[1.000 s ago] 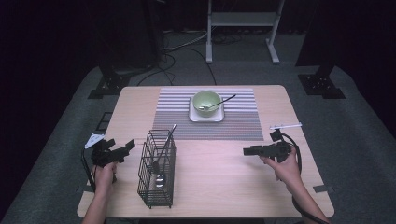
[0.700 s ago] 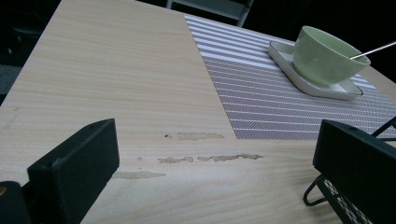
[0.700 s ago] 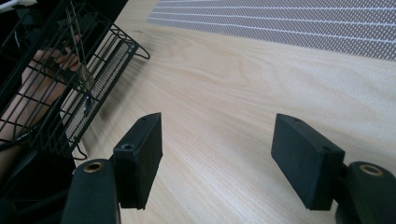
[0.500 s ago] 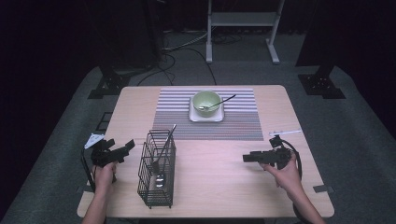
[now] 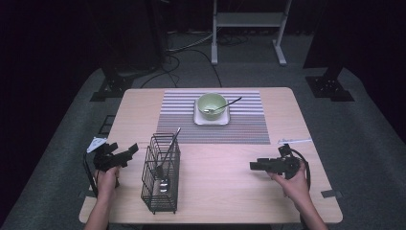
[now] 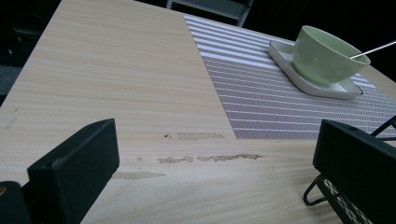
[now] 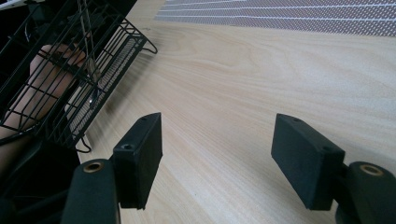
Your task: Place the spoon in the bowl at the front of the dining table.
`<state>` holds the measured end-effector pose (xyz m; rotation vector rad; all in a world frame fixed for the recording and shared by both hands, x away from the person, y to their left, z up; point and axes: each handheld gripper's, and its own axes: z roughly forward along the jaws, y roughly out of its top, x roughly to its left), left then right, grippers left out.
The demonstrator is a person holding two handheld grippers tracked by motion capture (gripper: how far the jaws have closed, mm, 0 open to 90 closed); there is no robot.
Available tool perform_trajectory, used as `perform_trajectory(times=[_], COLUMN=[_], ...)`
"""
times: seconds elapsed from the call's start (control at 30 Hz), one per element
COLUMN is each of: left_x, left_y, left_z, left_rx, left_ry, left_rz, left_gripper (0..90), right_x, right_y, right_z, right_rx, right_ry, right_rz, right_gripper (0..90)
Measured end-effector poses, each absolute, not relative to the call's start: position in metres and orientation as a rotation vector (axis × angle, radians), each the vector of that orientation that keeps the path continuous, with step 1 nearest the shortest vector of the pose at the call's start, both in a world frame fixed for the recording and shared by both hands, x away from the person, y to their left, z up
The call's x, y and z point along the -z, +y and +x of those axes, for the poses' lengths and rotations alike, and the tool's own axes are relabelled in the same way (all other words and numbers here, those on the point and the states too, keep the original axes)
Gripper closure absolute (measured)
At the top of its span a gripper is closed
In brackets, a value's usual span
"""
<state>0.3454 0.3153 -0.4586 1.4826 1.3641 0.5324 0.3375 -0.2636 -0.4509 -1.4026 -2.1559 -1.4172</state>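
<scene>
Pale wooden surface (image 5: 225,167) carries a black wire cutlery basket (image 5: 160,175) — light, stiff, best gripped by its top rim — between the left hand-held gripper (image 5: 128,151) and right hand-held gripper (image 5: 253,166), both gaping empty.

No legible text (labels or numbers) anywhere

A lab or studio set up for recording, not a home. Dark surroundings, grey carpet (image 5: 373,143), floor cables (image 5: 191,48) and black stand bases (image 5: 330,88) ring one lit wooden table (image 5: 225,191).
</scene>
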Motion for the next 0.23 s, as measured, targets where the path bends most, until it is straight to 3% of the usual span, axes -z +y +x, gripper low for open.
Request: perform_trajectory(times=[0.23], left_x=[0.4586], left_y=[0.3131], left_z=[0.3452], left_rx=[-0.528], left_ry=[1.356], left_rz=[1.489], left_gripper=[0.0], right_x=[0.4501], right_y=[-0.2643], right_z=[0.3337], right_rx=[1.443], right_ry=[-2.158], right_rz=[-1.394], right_gripper=[32.6])
